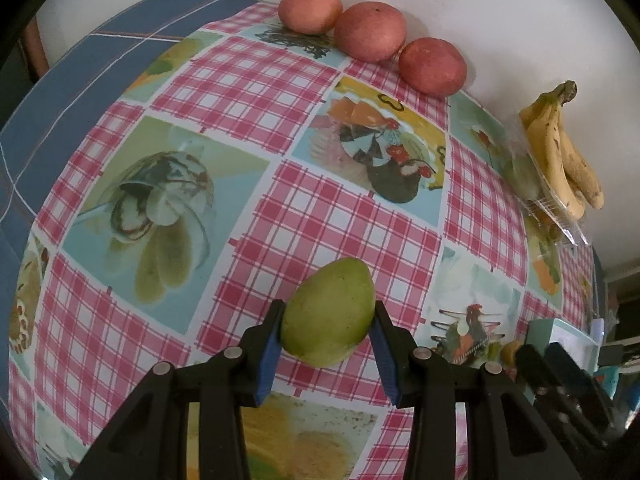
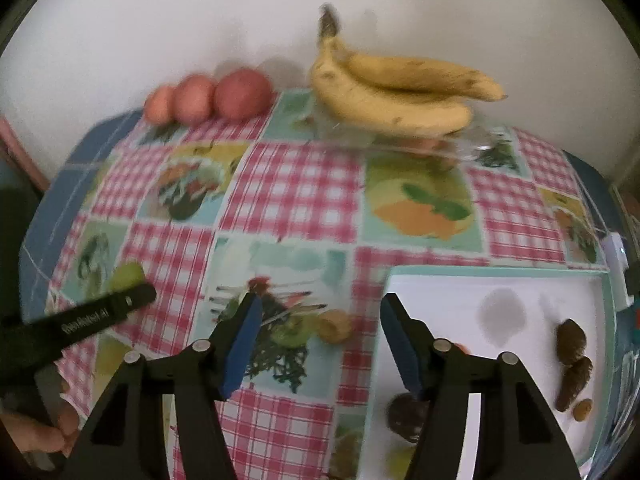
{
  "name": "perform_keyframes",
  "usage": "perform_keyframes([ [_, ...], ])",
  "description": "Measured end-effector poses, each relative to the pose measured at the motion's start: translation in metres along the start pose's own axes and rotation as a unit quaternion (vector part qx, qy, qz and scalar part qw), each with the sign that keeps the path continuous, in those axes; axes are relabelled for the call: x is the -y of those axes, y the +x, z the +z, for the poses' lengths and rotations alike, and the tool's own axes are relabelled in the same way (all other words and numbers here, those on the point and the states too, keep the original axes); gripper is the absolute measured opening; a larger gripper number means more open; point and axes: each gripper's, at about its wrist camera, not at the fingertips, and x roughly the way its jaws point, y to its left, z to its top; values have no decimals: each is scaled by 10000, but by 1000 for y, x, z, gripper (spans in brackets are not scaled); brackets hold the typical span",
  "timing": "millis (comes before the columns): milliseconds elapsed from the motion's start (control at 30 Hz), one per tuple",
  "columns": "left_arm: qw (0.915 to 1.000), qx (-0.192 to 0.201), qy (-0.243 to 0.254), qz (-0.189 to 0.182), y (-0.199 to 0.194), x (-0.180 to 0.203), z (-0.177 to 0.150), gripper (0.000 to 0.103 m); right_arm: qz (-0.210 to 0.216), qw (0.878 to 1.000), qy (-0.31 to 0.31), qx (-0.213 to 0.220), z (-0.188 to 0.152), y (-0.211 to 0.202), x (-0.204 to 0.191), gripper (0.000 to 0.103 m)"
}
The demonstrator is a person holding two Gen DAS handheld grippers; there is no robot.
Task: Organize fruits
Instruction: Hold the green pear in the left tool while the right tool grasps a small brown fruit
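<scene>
The left gripper (image 1: 327, 330) holds a green mango (image 1: 328, 312) low in the middle of its picture, over the checked tablecloth (image 1: 312, 216). Its jaws are squeezed on both sides of the fruit. I think the mango should be carried gently, kept level, and set by the other fruit, maybe past the three red apples (image 1: 370, 31) at the top. The right gripper (image 2: 318, 322) has its jaws wide apart and holds nothing. It hangs by the white tray (image 2: 500, 292) at lower right. The bananas (image 2: 400, 88) lie at the top.
</scene>
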Motion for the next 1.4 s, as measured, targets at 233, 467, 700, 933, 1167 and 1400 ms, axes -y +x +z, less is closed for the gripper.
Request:
perform_keyframes([
  [233, 10000, 1, 52, 25, 0, 2, -2, 44, -391, 9986, -249, -269, -2, 27, -12, 55],
  [467, 10000, -10, -6, -45, 2, 1, 0, 44, -624, 9967, -386, -341, -1, 39, -15, 53],
  [700, 10000, -5, -47, -66, 2, 1, 0, 44, -437, 9972, -299, -528, -5, 47, -19, 52],
  [933, 10000, -3, -62, -68, 3, 1, 0, 44, -175, 9981, -176, -561, -8, 50, -21, 47],
  [1167, 10000, 6, -69, -54, 3, 1, -1, 44, -187, 9985, -192, -480, -8, 51, -22, 36],
  [1400, 10000, 27, -63, -35, 3, 2, -1, 44, -204, 9985, -277, -417, -11, 48, -22, 24],
])
